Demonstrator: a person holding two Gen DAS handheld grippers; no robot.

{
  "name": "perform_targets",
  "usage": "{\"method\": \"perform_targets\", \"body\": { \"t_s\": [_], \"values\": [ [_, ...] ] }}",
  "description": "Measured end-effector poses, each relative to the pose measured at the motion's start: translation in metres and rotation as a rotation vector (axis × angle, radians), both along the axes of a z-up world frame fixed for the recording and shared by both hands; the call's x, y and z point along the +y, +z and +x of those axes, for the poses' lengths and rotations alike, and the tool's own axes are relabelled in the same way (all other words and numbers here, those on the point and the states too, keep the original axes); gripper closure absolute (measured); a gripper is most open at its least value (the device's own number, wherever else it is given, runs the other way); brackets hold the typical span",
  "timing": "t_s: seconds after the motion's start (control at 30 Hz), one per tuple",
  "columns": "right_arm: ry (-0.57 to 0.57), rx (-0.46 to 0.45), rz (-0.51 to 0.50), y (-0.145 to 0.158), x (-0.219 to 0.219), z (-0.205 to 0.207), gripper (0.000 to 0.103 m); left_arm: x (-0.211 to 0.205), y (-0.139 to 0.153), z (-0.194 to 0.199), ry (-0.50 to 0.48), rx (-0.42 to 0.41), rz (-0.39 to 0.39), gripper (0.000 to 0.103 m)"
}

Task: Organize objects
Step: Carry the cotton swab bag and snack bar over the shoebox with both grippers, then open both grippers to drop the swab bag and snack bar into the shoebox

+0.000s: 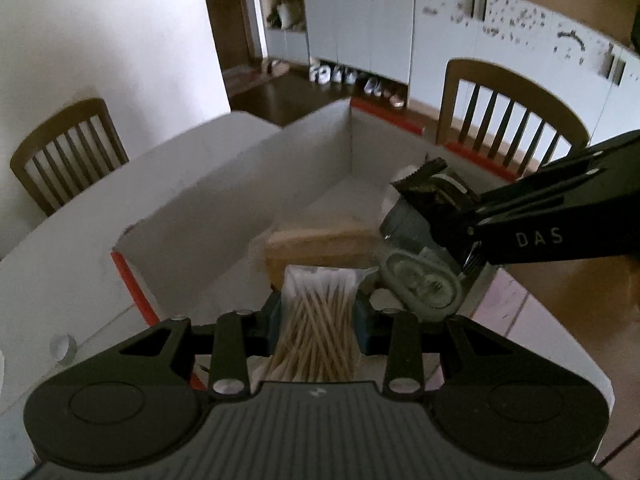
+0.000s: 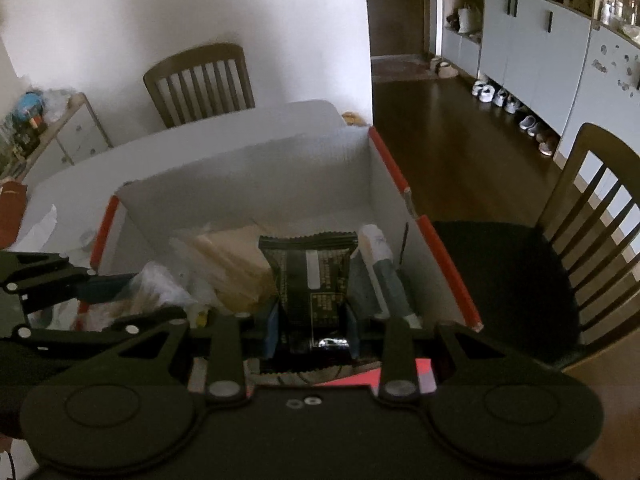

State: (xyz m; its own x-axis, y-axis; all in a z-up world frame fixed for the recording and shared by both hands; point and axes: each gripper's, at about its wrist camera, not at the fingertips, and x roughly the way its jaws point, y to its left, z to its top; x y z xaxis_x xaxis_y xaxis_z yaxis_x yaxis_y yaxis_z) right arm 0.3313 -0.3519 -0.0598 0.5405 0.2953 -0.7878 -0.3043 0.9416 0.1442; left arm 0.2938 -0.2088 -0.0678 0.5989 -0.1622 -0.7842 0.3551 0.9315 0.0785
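Note:
My left gripper is shut on a clear bag of cotton swabs and holds it over the near end of an open white box with red edges. My right gripper is shut on a black snack packet, also over the box. In the left wrist view the right gripper comes in from the right with the black packet in it. Inside the box lie a tan pack, a grey tube and a clear blister pack.
The box sits on a white table. A roll of tape lies on the table left of the box. Wooden chairs stand beyond the table and at the right. Grey cabinets line the far wall.

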Motion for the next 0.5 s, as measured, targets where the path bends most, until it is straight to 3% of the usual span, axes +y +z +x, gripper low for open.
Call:
{"method": "perform_targets", "body": {
  "t_s": [0.5],
  "values": [
    [0.044,0.03,-0.09,-0.029,0.019,0.013,0.069,-0.001,-0.039,0.035,0.042,0.159,0.055,0.069]
  ]
}}
